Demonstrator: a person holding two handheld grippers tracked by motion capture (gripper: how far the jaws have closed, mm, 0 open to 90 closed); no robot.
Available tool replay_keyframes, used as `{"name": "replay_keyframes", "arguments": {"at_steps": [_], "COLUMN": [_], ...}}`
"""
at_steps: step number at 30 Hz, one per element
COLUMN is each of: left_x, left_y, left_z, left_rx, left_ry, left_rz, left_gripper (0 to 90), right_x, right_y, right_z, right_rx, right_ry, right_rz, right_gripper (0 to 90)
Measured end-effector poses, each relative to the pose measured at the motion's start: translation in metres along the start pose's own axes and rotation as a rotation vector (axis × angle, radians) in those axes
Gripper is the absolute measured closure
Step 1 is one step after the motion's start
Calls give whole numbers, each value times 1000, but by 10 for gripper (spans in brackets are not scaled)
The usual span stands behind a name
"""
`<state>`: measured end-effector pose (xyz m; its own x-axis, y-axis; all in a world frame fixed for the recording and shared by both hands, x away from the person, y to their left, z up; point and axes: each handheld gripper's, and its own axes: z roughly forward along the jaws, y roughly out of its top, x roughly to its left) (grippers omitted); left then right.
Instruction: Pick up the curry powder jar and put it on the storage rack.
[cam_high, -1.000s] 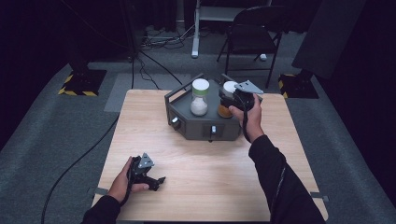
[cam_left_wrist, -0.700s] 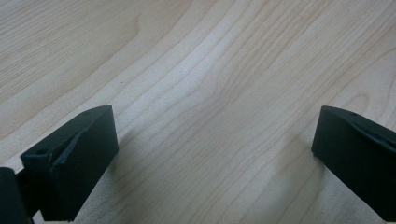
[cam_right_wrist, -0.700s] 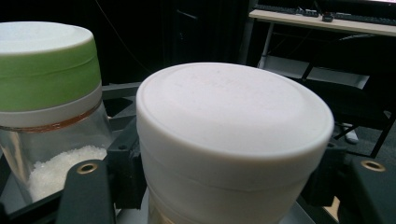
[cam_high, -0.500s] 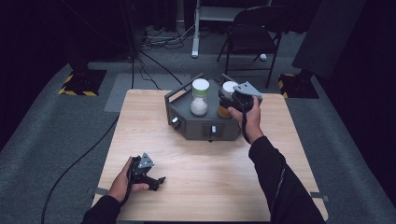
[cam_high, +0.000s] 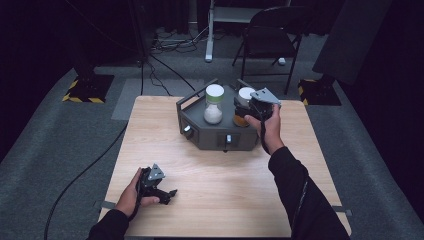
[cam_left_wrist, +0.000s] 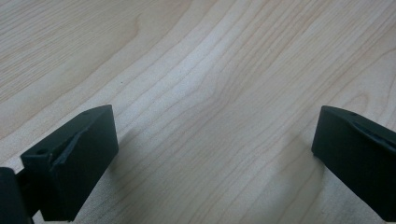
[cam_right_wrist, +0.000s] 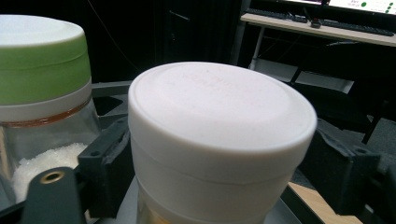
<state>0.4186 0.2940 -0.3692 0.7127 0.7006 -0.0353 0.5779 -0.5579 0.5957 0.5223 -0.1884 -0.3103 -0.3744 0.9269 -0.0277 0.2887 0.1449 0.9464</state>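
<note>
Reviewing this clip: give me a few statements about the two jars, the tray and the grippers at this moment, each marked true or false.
1. The white-lidded jar stands between the right gripper's jaws. True; the jaws have just been opening.
2. The green-lidded jar lies on its side on the table. False: it stands upright in the dark tray.
3. The left gripper holds a jar. False: its jaws are open over the bare wooden table.
4. The green-lidded jar holds white grains. True.
5. Both jars are in the tray. True.

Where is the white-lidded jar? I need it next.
High view: the white-lidded jar stands in the dark tray, right of the green-lidded jar, between the right gripper fingers.
</note>
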Motion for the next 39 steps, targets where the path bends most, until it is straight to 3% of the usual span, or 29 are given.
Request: {"name": "replay_keyframes", "arguments": {"at_steps": [7, 22, 28, 39], "left_x": [0, 0, 0, 0], "left_y": [0, 0, 0, 0], "left_z": [0, 0, 0, 0], "left_rx": [0, 0, 0, 0], "left_ry": [0, 0, 0, 0], "left_rz": [0, 0, 0, -1], "left_gripper": [3, 3, 3, 3], "right_x": [1, -5, -4, -4], "right_y": [6, 11, 8, -6], "right_z": [-4, -25, -33, -46], "right_rx": [4, -16, -30, -47], "right_ry": [1, 30, 21, 54], "right_rz": [-29, -94, -116, -128], "right_gripper": [77, 63, 63, 60]}}
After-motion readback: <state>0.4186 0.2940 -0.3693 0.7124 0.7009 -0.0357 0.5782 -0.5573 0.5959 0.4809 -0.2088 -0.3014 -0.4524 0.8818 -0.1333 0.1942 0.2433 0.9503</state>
